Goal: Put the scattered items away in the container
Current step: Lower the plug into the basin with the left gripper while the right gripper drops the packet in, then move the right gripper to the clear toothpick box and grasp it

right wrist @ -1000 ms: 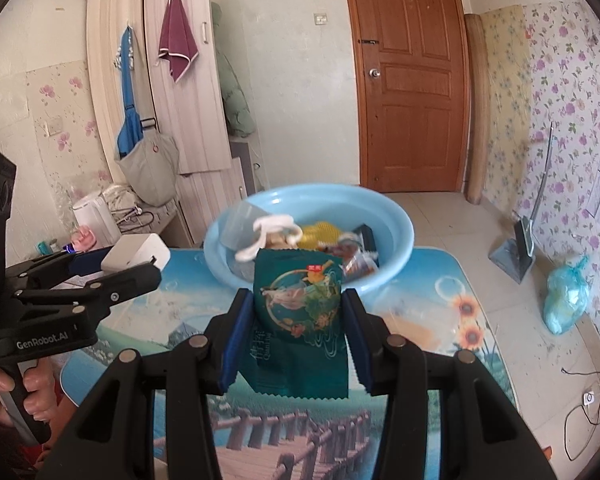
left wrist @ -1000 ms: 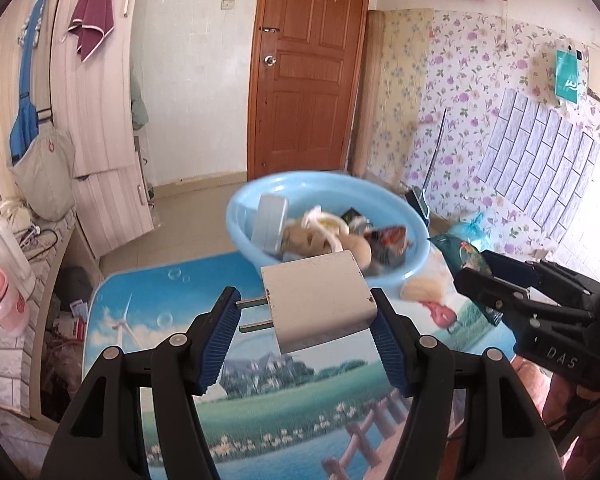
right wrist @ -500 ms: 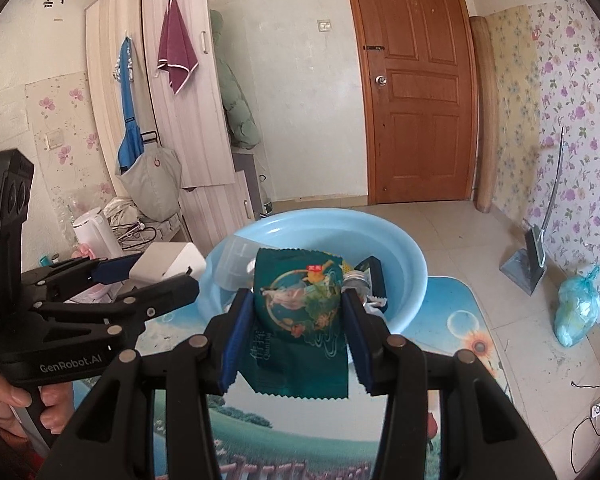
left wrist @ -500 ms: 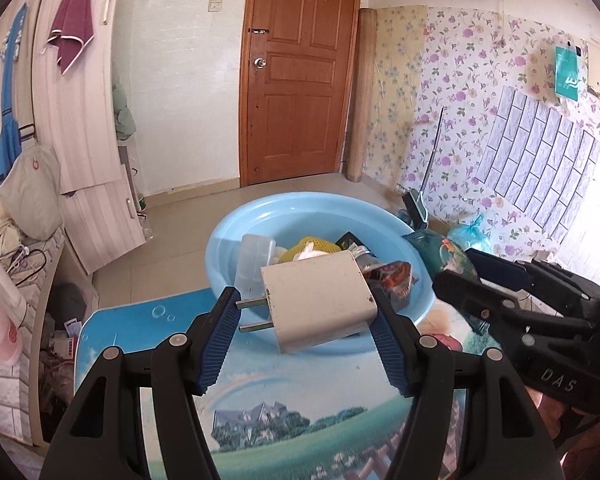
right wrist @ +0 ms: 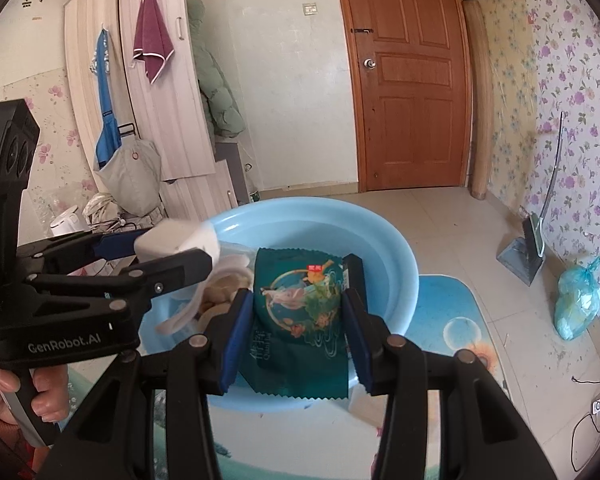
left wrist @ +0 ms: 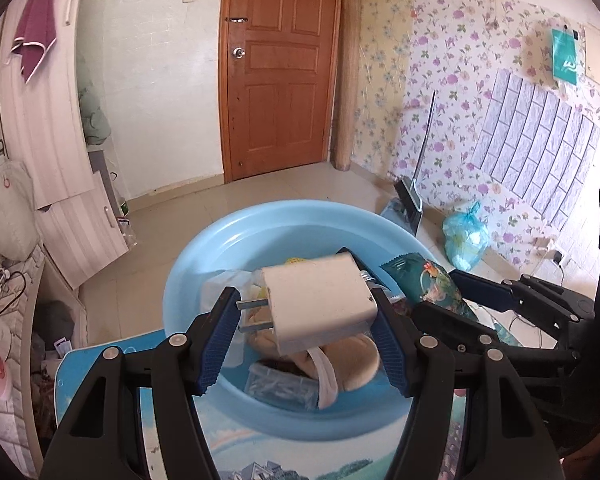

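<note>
Clamping a white plug adapter (left wrist: 318, 300) between its blue-padded fingers (left wrist: 216, 340), the left gripper (left wrist: 304, 336) holds it above the light blue basin (left wrist: 188, 276), the two metal prongs pointing toward the left finger. Seen from the right wrist view, the same adapter (right wrist: 176, 240) hangs over the basin's left rim. The right gripper (right wrist: 296, 336) is closed on a dark green snack packet (right wrist: 300, 320), pinched by its two side edges and held upright over the near part of the basin (right wrist: 392, 248); in the left wrist view the packet (left wrist: 424, 280) shows just beside the adapter, over the basin's right side. Inside the basin lie a tan round item with a white strap (left wrist: 340, 360), a clear plastic packet (left wrist: 280, 386) and other small items partly hidden by the grippers. The basin rests on a table (left wrist: 100, 360) covered with a printed landscape scene. A hand (right wrist: 24, 392) grips the left gripper's handle. Beyond stand a brown door (right wrist: 408, 80), a wardrobe (right wrist: 100, 92) with a maroon towel (right wrist: 152, 40), and a blue plastic bag (right wrist: 576, 300) on the floor.
</note>
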`<state>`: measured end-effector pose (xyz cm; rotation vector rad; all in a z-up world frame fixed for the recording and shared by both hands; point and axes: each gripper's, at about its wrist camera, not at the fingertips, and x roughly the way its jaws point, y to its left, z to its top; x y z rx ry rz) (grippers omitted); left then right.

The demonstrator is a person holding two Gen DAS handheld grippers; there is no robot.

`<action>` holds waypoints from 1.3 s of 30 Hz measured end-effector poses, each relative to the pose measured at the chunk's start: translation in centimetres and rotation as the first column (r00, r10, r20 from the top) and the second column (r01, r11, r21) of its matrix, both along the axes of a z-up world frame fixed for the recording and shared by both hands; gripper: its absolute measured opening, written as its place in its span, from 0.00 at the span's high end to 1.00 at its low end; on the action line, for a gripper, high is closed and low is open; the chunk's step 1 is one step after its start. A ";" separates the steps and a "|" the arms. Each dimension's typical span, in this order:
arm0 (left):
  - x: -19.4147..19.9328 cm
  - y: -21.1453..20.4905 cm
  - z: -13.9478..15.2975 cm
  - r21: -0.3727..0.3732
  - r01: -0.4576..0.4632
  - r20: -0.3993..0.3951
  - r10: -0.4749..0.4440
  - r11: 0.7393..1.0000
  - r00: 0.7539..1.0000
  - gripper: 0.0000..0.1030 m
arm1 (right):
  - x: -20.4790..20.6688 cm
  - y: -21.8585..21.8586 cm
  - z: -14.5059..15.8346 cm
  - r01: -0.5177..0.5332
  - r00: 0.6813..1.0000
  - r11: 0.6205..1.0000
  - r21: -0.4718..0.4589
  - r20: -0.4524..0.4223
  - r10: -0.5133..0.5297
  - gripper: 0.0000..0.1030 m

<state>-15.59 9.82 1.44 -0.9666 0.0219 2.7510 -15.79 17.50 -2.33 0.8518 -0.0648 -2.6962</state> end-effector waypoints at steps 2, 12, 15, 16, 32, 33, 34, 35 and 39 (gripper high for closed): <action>-0.5 -0.2 -0.1 -0.004 -0.002 -0.001 0.002 1.000 1.000 0.37 | -0.7 0.0 0.1 -0.001 1.000 1.000 -0.005 -0.001 0.001 0.57; -0.7 -1.9 -0.3 -0.002 -0.048 -0.002 0.048 0.999 0.999 0.36 | -2.1 -1.5 -0.1 -0.040 0.999 0.999 0.002 0.017 0.040 0.54; 0.1 -2.2 -0.5 -0.004 -0.049 0.003 0.049 0.999 0.999 0.36 | -1.7 -1.4 -0.1 -0.033 0.999 0.999 0.020 0.024 0.033 0.48; 0.2 -2.2 -0.5 -0.006 -0.051 0.005 0.051 0.999 0.999 0.35 | -1.6 -1.3 -0.1 -0.030 0.999 0.999 0.021 0.024 0.029 0.43; 5.7 -5.3 -2.8 -0.022 -0.106 0.045 0.107 0.994 0.993 0.25 | 2.4 4.5 -1.1 0.124 0.990 0.992 0.025 0.058 -0.126 0.36; 6.0 -5.5 -3.1 -0.016 -0.108 0.054 0.109 0.994 0.993 0.25 | 2.6 4.9 -1.4 0.137 0.988 0.990 0.031 0.065 -0.139 0.36; 6.3 -5.7 -3.4 -0.011 -0.111 0.061 0.111 0.994 0.992 0.24 | 2.8 5.3 -1.7 0.149 0.986 0.988 0.038 0.072 -0.152 0.36; 6.5 -5.9 -3.6 -0.008 -0.113 0.067 0.113 0.994 0.991 0.22 | 2.9 5.8 -2.0 0.160 0.984 0.986 0.045 0.078 -0.163 0.36; 7.5 -6.1 -4.7 -0.007 -0.113 0.094 0.113 0.994 0.989 0.18 | 2.8 7.2 -3.6 0.190 0.971 0.978 0.088 0.134 -0.200 0.17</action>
